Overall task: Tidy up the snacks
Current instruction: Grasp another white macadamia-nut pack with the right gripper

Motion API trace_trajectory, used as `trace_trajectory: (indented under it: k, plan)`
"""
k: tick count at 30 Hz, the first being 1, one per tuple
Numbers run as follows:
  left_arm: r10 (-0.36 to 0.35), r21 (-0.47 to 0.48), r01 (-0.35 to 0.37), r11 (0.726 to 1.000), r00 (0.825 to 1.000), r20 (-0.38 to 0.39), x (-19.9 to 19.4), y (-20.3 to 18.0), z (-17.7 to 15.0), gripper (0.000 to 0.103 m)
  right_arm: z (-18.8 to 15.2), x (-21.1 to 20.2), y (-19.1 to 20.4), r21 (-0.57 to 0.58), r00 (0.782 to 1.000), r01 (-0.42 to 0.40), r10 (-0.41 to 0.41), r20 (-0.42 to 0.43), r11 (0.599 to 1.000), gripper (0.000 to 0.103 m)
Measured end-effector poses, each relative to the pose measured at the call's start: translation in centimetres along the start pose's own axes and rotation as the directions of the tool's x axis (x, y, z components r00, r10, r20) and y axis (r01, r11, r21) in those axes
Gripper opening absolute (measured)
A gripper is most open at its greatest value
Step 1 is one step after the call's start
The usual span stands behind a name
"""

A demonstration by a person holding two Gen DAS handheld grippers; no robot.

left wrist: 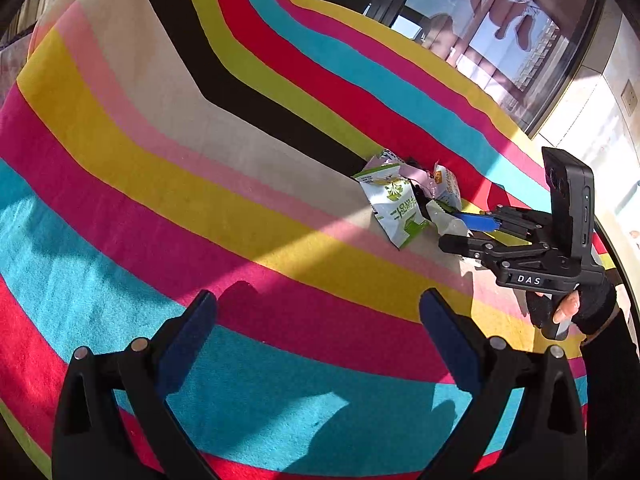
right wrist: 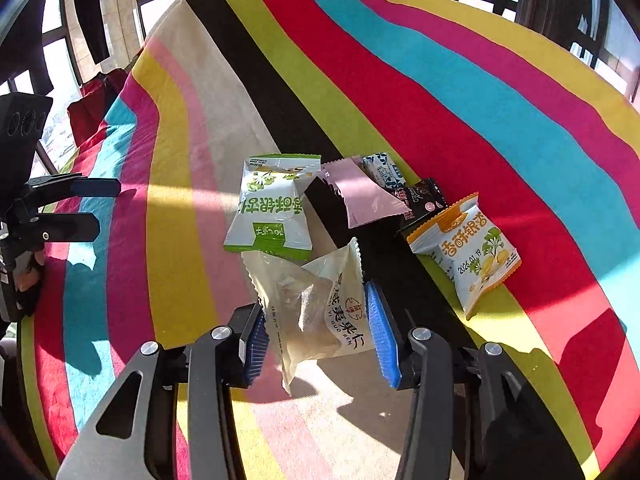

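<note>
Clear snack packet, nearest of the snack cluster on the striped cloth: right gripper is pinching its sides for sorting, while left gripper is waiting wide and empty, far left.

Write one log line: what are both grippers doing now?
left gripper: open, empty | right gripper: shut on clear snack packet | striped cloth: five packets waiting

black grippers, blue pads, black glove
</note>
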State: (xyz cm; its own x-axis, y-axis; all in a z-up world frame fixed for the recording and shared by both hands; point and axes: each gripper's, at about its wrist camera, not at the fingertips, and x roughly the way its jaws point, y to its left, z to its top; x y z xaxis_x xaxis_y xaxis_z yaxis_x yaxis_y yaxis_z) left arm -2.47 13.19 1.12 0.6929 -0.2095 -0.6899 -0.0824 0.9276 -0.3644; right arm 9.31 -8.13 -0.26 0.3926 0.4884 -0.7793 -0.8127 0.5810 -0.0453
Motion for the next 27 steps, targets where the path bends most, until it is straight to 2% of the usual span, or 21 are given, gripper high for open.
trace_trajectory:
  k: [1, 6, 9, 11, 12, 13, 14, 16, 18, 22, 23, 24, 27]
  plan:
    - [0.001, 0.0, -0.001, 1.0, 1.0, 0.0, 0.0, 0.0, 0.0, 0.101, -0.9, -0.9, 0.9, 0.006, 0.999, 0.037, -0.037, 0.014, 0.999, 0.026]
    - [0.015, 0.01, -0.015, 1.0, 1.0, -0.004, 0.1, -0.2, 0.0, 0.101, -5.2, -4.0, 4.7, 0.06, 0.989, 0.131, -0.135, 0.059, 0.99, 0.026]
    - [0.02, 0.013, -0.02, 1.0, 1.0, -0.005, 0.1, -0.2, 0.0, 0.101, -6.6, -5.3, 5.4, 0.097, 0.989, 0.122, -0.129, 0.072, 0.988, 0.027]
    - [0.027, 0.019, -0.027, 0.999, 1.0, -0.008, 0.2, -0.3, 0.0, 0.101, -6.6, -6.0, 5.6, 0.067, 0.992, 0.085, -0.091, 0.09, 0.994, 0.033]
    - [0.032, 0.022, -0.032, 0.999, 0.999, -0.009, 0.2, -0.4, 0.0, 0.101, -6.4, -6.1, 5.9, 0.031, 0.992, 0.074, -0.076, 0.103, 0.997, 0.054]
    - [0.037, 0.025, -0.037, 0.999, 0.999, -0.01, 0.3, -0.5, 0.0, 0.101, -6.2, -6.3, 6.0, -0.001, 0.99, 0.075, -0.074, 0.122, 0.997, 0.085]
    - [0.042, 0.028, -0.041, 0.999, 0.999, -0.011, 0.3, -0.6, 0.0, 0.101, -5.7, -6.4, 5.8, -0.03, 0.988, 0.063, -0.058, 0.141, 0.998, 0.094]
    - [0.048, 0.032, -0.048, 0.998, 0.999, -0.012, 0.3, -0.7, 0.0, 0.101, -4.9, -6.1, 5.0, -0.067, 0.992, 0.014, -0.006, 0.124, 0.998, 0.095]
    - [0.05, 0.033, -0.05, 0.998, 0.999, -0.013, 0.3, -0.7, 0.0, 0.101, -4.4, -4.8, 3.5, -0.026, 0.996, -0.084, 0.085, 0.035, 0.996, 0.093]
    - [0.047, 0.031, -0.047, 0.998, 0.999, -0.012, 0.3, -0.7, 0.0, 0.101, -5.3, -2.9, 2.2, 0.035, 0.98, -0.193, 0.194, -0.037, 0.981, 0.09]
    - [0.046, 0.03, -0.046, 0.998, 0.999, -0.012, 0.3, -0.7, 0.0, 0.101, -5.7, -2.5, 2.2, 0.041, 0.978, -0.205, 0.206, -0.042, 0.978, 0.091]
    - [0.046, 0.03, -0.045, 0.999, 0.999, -0.011, 0.3, -0.7, 0.0, 0.101, -6.0, -2.8, 2.5, 0.021, 0.982, -0.188, 0.189, -0.022, 0.982, 0.091]
    - [0.047, 0.031, -0.046, 0.998, 0.999, -0.012, 0.3, -0.7, 0.0, 0.101, -6.0, -2.7, 3.6, -0.021, 0.99, -0.136, 0.135, -0.041, 0.991, 0.091]
